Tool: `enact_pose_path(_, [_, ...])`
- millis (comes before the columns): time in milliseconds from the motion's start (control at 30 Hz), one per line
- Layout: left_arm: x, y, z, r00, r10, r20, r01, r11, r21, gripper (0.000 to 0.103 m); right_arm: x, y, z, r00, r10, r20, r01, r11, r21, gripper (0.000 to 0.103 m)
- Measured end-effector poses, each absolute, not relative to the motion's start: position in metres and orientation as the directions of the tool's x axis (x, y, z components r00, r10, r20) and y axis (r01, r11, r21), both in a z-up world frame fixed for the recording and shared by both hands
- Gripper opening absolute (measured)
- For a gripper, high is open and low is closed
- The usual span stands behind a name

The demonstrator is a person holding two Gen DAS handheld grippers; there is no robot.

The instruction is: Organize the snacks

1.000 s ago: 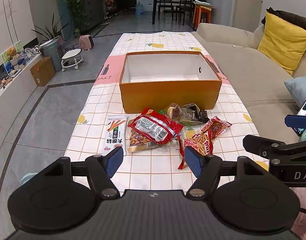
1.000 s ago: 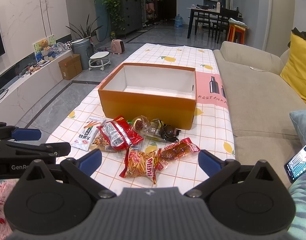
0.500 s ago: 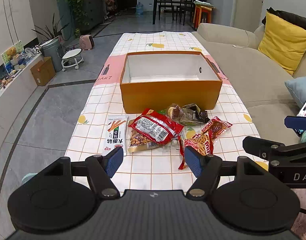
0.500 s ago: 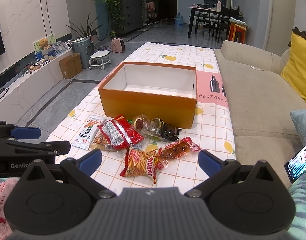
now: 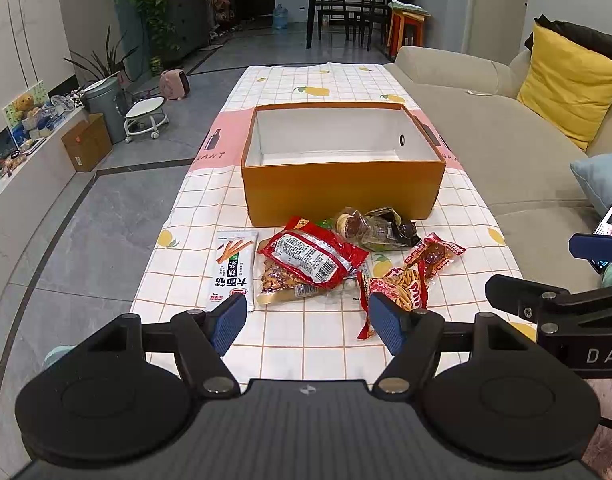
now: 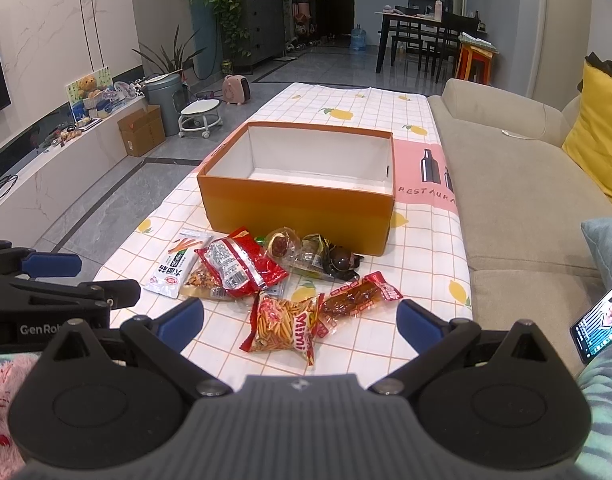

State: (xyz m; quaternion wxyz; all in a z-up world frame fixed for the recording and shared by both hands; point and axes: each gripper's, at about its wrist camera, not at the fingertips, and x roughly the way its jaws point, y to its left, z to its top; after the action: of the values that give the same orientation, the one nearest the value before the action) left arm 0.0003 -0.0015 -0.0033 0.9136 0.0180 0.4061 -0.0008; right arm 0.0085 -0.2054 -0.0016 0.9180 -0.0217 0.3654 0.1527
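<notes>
Snacks [image 5: 338, 264] heaped in crinkled red, clear and white packets before orange box [image 5: 342, 196]; left gripper [image 5: 308, 322] and right gripper [image 6: 299, 320] fingers spread wide, holding nothing.

Orange box [image 5: 342, 194], white inside — tablecloth [image 5: 193, 216] white-checked with yellow lemons, pink band.

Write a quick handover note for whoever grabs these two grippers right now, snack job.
Left gripper: open, holding nothing, near table edge.
Right gripper: open, holding nothing, facing the pile.
Orange box: open on the table, no snacks visible inside.
Snacks all lie on the cloth in front of it: white stick pack, red nut bag, Mimi bag, red sausage pack, clear wrapped pieces.
Done: nothing packed.
Left: every snack into the box.
</notes>
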Motion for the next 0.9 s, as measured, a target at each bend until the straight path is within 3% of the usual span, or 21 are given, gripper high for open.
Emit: enact_pose_path(900, [0.003, 0.01, -0.003, 0.66, -0.008, -0.751, 0.041, 0.999, 0.025, 0.082, 0.013, -0.205, -0.008, 0.681, 0.265, -0.683, -0.298, 0.952, 0.073, 0.099])
